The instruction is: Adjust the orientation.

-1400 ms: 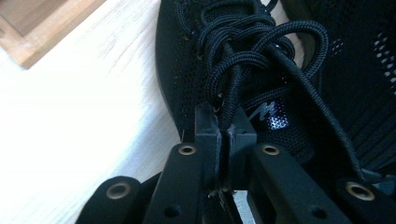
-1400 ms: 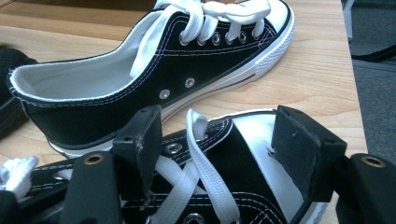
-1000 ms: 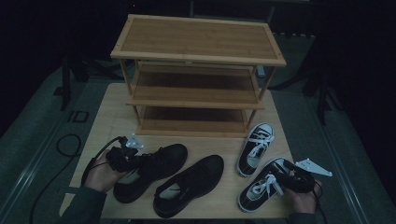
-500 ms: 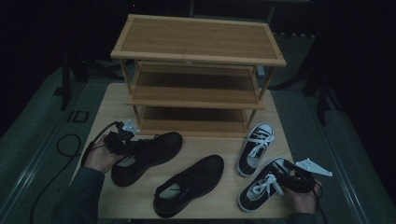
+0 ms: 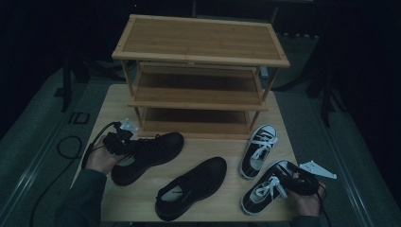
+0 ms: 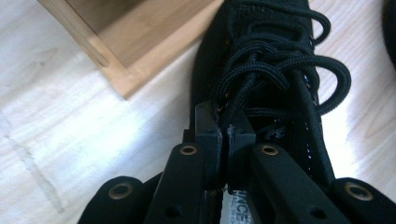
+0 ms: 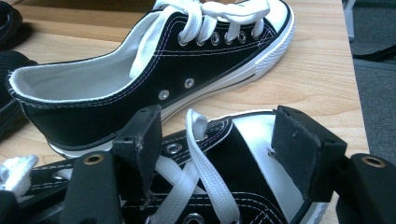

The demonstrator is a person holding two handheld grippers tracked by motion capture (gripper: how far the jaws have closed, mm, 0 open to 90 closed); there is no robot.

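We keep left tool [image 6: 225, 135] clenched on tongue of black shoe [image 5: 149, 153], toe at 2 o'clock toward rack [image 5: 201, 90] for shelving; right tool [image 7: 224, 140] released, straddling canvas sneaker [image 5: 267, 187].

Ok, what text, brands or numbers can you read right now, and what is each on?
"NCE": end of a word on the tongue label of the black shoe, pinched in the left claw; its start is hidden.
Small print beside it: too blurred to read.
"ID": on the grey floor left of the table.
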